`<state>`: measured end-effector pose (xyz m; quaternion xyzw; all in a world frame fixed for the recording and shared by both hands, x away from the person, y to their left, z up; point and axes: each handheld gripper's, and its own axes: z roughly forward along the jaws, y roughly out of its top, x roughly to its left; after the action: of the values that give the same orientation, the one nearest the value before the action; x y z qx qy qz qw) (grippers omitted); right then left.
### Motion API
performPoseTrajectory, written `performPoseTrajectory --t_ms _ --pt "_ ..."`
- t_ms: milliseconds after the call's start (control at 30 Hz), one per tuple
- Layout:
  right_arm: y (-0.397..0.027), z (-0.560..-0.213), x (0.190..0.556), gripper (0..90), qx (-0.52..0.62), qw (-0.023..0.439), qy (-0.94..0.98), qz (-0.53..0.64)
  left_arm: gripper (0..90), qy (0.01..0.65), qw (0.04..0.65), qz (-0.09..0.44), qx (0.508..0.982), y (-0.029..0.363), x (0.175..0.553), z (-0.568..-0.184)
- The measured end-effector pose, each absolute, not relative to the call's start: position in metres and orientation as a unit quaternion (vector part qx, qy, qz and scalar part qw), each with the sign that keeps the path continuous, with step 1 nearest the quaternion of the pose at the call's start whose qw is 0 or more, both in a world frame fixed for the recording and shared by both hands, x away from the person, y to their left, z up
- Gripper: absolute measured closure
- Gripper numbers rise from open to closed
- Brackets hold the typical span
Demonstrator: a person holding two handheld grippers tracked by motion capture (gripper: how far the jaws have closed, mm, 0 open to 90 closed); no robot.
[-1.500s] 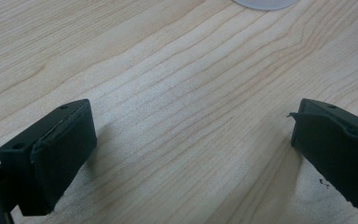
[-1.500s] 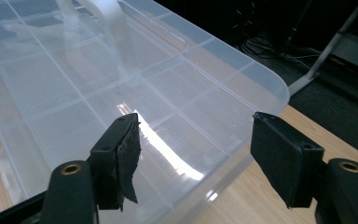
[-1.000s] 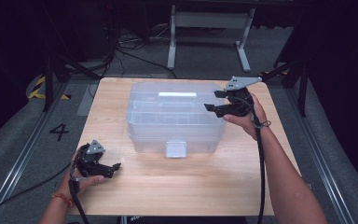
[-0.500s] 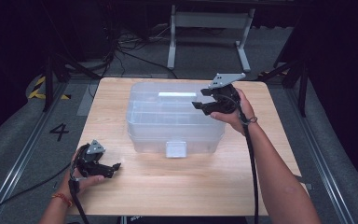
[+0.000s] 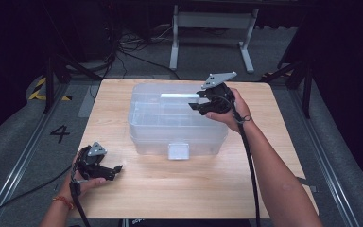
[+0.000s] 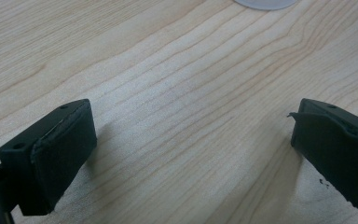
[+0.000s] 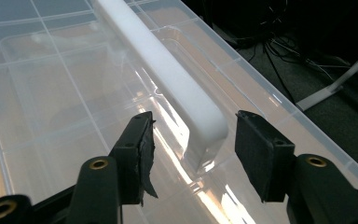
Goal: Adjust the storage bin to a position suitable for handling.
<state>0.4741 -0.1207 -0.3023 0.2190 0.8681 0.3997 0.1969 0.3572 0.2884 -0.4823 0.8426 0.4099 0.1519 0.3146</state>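
— From above, what are you doing?
— My right gripper (image 5: 199,102) is hovering over the clear box (image 5: 175,123); my left gripper (image 5: 116,169) is resting wide apart on the table (image 5: 179,189).
— And along your right fingers?
— They've been closing, half-open, flanking the white handle (image 7: 168,79) without touching.

High view looks down from above; right gripper view sits close over the shared clear box (image 5: 177,120)

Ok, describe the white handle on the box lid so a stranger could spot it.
On the wooden table stands a clear plastic box. Along the far side of its see-through lid runs the handle, between the right gripper jaws: the one opaque white bar there.
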Motion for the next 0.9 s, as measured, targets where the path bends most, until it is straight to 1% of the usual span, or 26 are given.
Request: performPoseTrajectory --t_ms 133,267,500,900 --pt "-0.115 -0.303 0.476 54.9 0.215 0.190 0.872 0.396 0.5 0.410 0.314 0.151 0.843 0.288 0.357 -0.482" --pt "-0.113 -0.303 0.477 57.1 0.214 0.190 0.873 0.395 0.5 0.408 0.314 0.154 0.844 0.289 0.357 -0.482" --pt "-0.108 -0.302 0.480 65.7 0.217 0.201 0.872 0.390 0.6 0.411 0.313 0.152 0.842 0.288 0.357 -0.482" --pt "-0.103 -0.300 0.481 66.2 0.217 0.218 0.874 0.376 0.8 0.414 0.313 0.152 0.841 0.288 0.356 -0.482"
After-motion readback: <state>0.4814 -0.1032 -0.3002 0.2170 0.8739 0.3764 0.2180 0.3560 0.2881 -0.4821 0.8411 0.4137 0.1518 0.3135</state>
